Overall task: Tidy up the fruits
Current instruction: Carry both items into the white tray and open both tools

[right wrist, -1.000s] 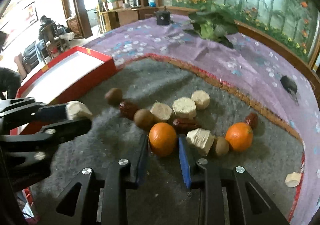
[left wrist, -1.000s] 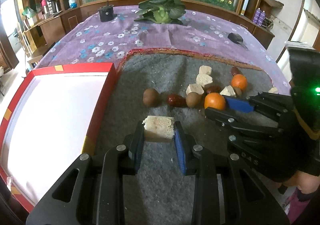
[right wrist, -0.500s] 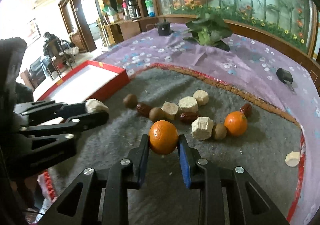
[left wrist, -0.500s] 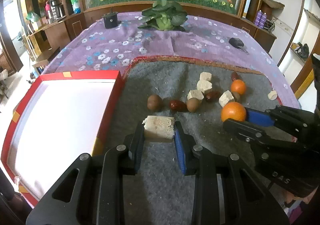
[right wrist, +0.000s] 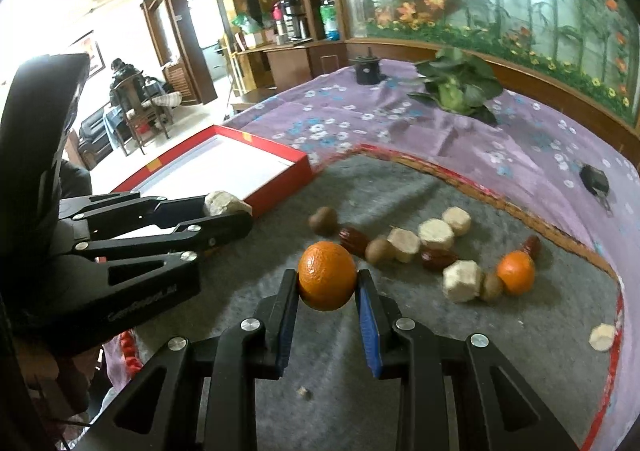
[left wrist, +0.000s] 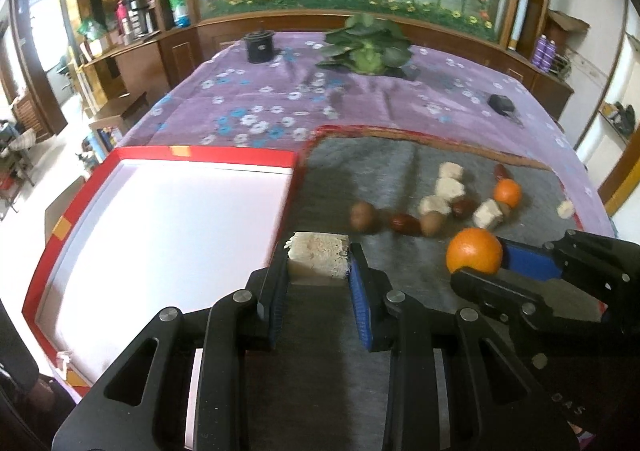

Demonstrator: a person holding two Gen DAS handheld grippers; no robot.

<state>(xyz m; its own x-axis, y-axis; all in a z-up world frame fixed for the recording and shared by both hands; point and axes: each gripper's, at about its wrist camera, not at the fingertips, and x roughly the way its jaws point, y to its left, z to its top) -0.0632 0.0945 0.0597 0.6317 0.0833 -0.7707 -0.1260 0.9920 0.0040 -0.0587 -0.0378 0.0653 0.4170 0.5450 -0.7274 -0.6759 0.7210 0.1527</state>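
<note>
Both pairs of jaws are clamped on a load: the left gripper (left wrist: 318, 265) pinches a pale fibrous chunk (left wrist: 317, 257) at the centre of its frame, and the right gripper (right wrist: 327, 283) squeezes an orange (right wrist: 327, 275) between its blue pads. Each piece hangs clear above the grey mat (right wrist: 400, 339), probably so it can pass over the raised rim of the red box (left wrist: 72, 211), which fills the left of the left view with a bare white floor. Left on the mat toward the right are a second orange (right wrist: 516, 271), more pale chunks, brown round fruits and dark red dates. Nothing blocks the way to the box.
</note>
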